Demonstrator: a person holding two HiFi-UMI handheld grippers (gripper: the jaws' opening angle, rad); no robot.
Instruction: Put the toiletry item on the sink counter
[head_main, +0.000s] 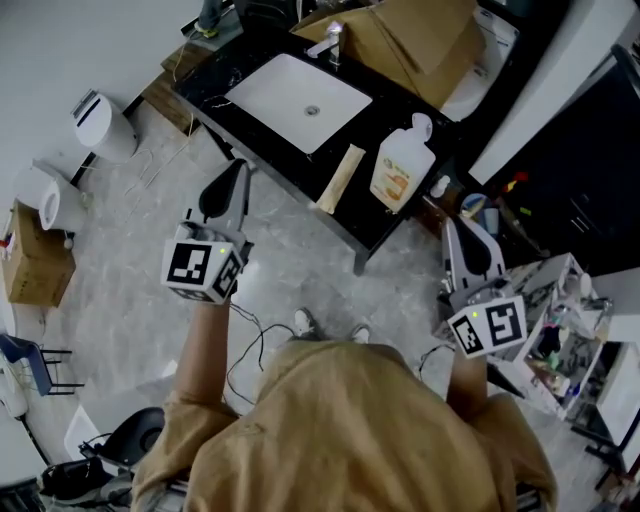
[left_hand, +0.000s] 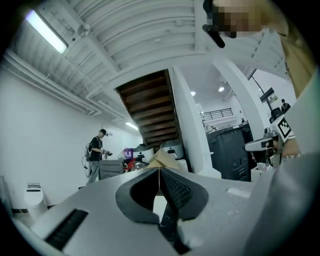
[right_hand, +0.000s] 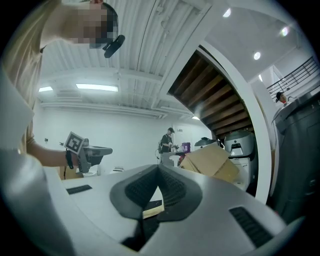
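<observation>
On the black sink counter (head_main: 392, 108) we count one white basin (head_main: 290, 95), one faucet (head_main: 334, 42), one long beige pack (head_main: 340, 180) at the front edge, and one toiletry bottle (head_main: 402, 165) with a pump top and an orange label. The bottle is on the counter's right end, just beside the pack. From so steeply above we cannot be sure whether it stands or lies flat.

There are two claws, both off the counter and over the floor. The left gripper (head_main: 236, 172) has its jaws pressed together with nothing between them, and the right gripper (head_main: 455, 232) is likewise closed and empty. In the head view the bottle sits between the two, nearer the right gripper's tip and up-left of it, apart from both.

Neither gripper view shows the bottle. The right gripper view looks out across the room and catches the left gripper (right_hand: 82, 150). The counter's far end is covered by cardboard (head_main: 400, 35).
</observation>
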